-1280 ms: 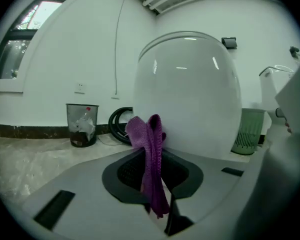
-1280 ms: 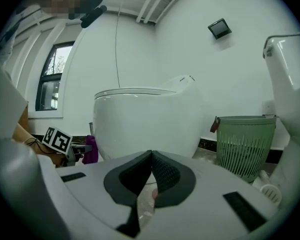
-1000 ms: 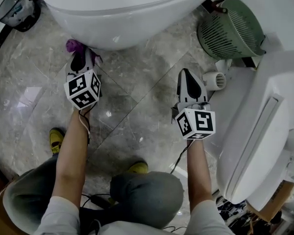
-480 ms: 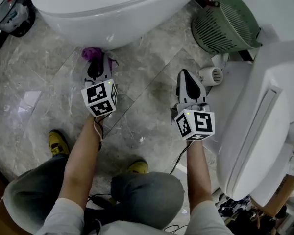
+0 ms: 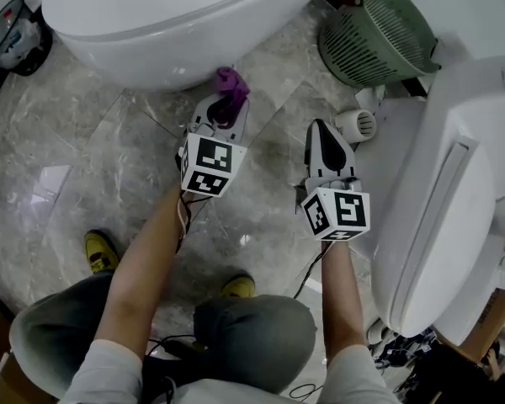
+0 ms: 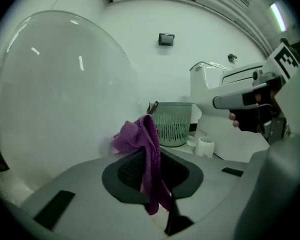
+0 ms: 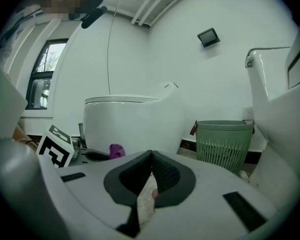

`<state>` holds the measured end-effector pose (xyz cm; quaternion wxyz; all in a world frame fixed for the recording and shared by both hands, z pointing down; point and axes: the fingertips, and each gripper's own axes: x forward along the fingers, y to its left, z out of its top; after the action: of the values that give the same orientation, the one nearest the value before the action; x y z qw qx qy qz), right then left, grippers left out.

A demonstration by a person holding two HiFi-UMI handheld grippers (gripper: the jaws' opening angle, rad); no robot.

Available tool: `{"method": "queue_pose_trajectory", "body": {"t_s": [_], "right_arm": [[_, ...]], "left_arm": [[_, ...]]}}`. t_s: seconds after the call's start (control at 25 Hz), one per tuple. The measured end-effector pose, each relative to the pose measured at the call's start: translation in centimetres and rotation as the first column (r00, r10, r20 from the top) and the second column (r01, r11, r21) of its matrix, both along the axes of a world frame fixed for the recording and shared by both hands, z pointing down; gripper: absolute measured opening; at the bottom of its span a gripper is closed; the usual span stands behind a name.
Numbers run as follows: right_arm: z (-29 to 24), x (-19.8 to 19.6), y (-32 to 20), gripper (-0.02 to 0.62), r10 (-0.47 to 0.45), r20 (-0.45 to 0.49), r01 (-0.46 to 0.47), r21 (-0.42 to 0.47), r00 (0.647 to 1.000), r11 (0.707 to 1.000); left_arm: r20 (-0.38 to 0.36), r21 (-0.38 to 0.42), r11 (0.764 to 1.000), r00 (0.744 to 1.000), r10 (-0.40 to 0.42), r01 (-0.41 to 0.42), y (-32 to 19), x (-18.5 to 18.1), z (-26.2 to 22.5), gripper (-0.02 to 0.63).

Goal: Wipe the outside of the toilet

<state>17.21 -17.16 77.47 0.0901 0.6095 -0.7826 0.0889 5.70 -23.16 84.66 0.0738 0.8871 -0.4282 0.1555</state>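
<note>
While tight in the left gripper (image 6: 151, 165), purple cloth (image 6: 141, 138) beside toilet (image 5: 168, 23); right gripper (image 7: 151, 157) closed, empty.

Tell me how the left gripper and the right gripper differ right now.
The left gripper is shut on a purple cloth; the right gripper is shut on nothing. The left gripper reaches to the base of the toilet ahead; the right gripper hangs farther back over the floor. Both have their jaws together and carry a marker cube.

fingers (image 7: 168, 174) together, toilet (image 7: 134, 121) ahead, basket (image 7: 224, 143) right, perhaps a purple cloth (image 7: 116, 150)
</note>
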Motion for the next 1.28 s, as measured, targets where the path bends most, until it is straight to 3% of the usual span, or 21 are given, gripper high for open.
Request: {"method": "queue_pose_trajectory", "body": {"t_s": [0.24, 0.56, 0.8, 1.28], "right_arm": [[-1.8, 0.1, -0.6, 0.006, 0.041, 0.001, -0.041, 0.0, 0.999, 0.999], [-8.1, -1.6, -1.4, 0.006, 0.063, 0.017, -0.062, -0.029, 0.998, 0.998], [-16.6, -2.5, -1.4, 0.006, 0.069, 0.031, -0.067, -0.045, 0.997, 0.997], [-37.0, 0.3, -0.1, 0.006, 0.144, 0.101, -0.139, -0.052, 0.984, 0.989]], "left_arm": [[0.03, 0.032, 0.996, 0.996, 0.08, -0.081, 2.0, 0.2, -1.9, 0.078], [0.055, 0.024, 0.996, 0.995, 0.079, -0.08, 2.6, -2.7, -7.9, 0.078], [0.053, 0.006, 0.997, 0.996, 0.073, -0.074, 3.5, -4.0, -16.3, 0.078], [0.066, 0.014, 1.0, 0.998, 0.012, -0.013, 3.7, -6.6, -37.8, 0.078]]}}
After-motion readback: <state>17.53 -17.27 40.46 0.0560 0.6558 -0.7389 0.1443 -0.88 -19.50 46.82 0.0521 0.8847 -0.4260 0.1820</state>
